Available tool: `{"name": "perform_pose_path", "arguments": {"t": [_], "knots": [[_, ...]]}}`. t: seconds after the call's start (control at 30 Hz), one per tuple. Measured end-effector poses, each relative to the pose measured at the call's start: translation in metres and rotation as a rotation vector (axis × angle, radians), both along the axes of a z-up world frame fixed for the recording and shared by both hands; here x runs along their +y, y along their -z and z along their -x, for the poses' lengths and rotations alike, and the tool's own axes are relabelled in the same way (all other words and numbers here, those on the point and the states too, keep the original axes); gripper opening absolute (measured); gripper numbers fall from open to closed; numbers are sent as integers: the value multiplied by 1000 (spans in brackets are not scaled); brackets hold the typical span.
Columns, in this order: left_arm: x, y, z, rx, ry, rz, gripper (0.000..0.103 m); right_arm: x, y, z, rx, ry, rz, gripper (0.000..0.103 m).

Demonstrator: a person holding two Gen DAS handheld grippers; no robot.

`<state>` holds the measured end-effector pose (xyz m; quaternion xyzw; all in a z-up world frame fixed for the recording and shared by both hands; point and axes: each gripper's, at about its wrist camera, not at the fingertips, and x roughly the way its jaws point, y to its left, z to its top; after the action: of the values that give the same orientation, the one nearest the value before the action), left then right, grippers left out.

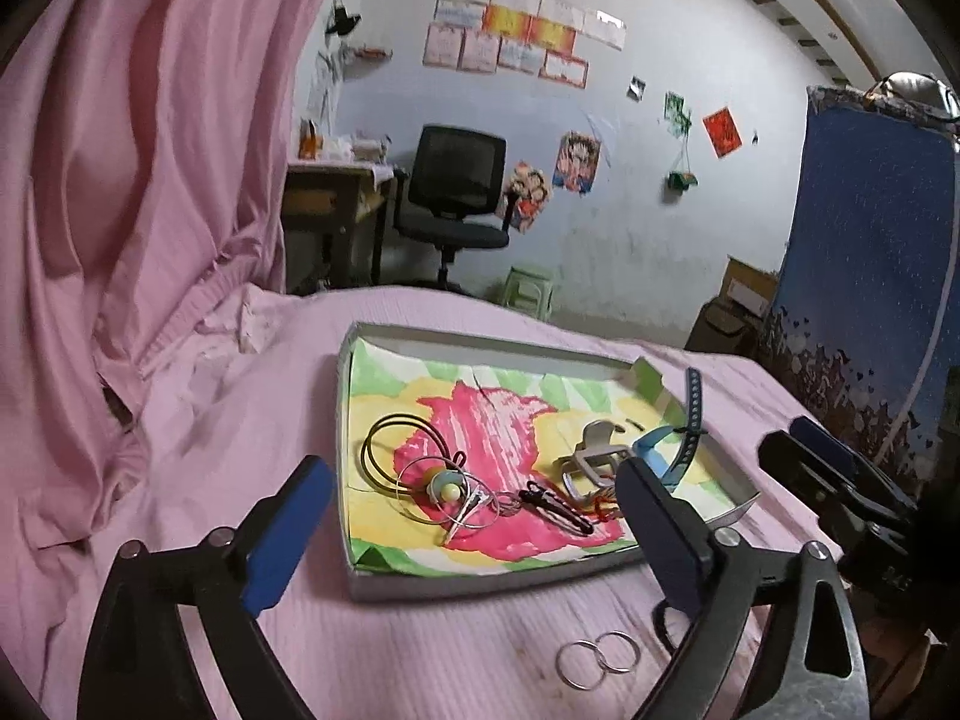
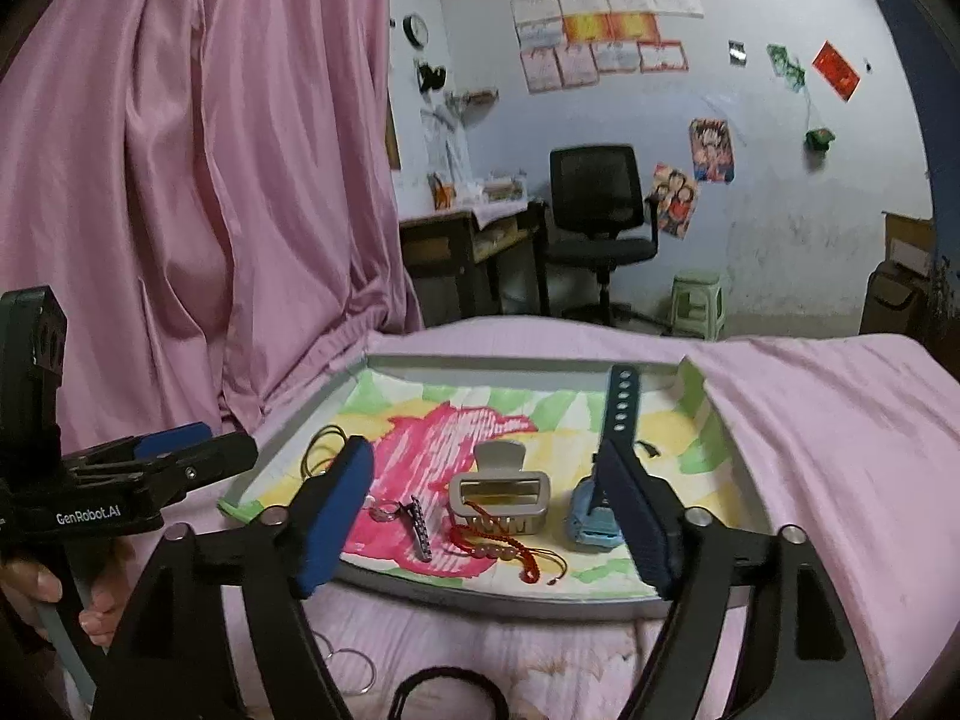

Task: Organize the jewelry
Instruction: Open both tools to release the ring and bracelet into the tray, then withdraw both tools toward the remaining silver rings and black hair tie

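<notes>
In the left wrist view the left claw [image 1: 474,516] hangs wide open and empty, two silver rings [image 1: 595,662] on the bed near the tray [image 1: 480,585]; in the right wrist view the right claw [image 2: 498,516], equally spread and bare, should probably descend squarely onto a ring edge.

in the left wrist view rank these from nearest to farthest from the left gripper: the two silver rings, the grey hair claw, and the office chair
1. Two silver rings: on the pink bedsheet, below the left gripper, outside the tray.
2. Grey hair claw: inside the tray, right of centre.
3. Office chair: against the far wall.
</notes>
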<state>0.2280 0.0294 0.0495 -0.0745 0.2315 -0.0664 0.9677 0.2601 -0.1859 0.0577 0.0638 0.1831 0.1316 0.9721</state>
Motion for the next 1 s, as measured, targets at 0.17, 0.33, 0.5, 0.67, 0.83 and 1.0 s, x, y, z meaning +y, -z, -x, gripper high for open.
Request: {"name": "perform_pose_path", "arguments": {"t": [0.17,0.33,0.5,0.67,0.83,1.0], "knots": [[-5,-5,26,-56,-9,7,99,-13,-9,30,-78,15,-15,95],[-17,-5,52,-114,0,-26,100,-26,-13,56,-141,43,-23,101],[-31,0,70,-140,26,-77,100,-37,-12,75,-165,72,-20,101],[-40,2,79,-149,42,-103,100,-40,-9,85,-173,89,-8,101],[-44,5,87,-146,43,-115,100,-45,-9,95,-188,95,-4,101],[-46,7,89,-138,31,-134,100,-48,-6,98,-193,97,-11,101]]}}
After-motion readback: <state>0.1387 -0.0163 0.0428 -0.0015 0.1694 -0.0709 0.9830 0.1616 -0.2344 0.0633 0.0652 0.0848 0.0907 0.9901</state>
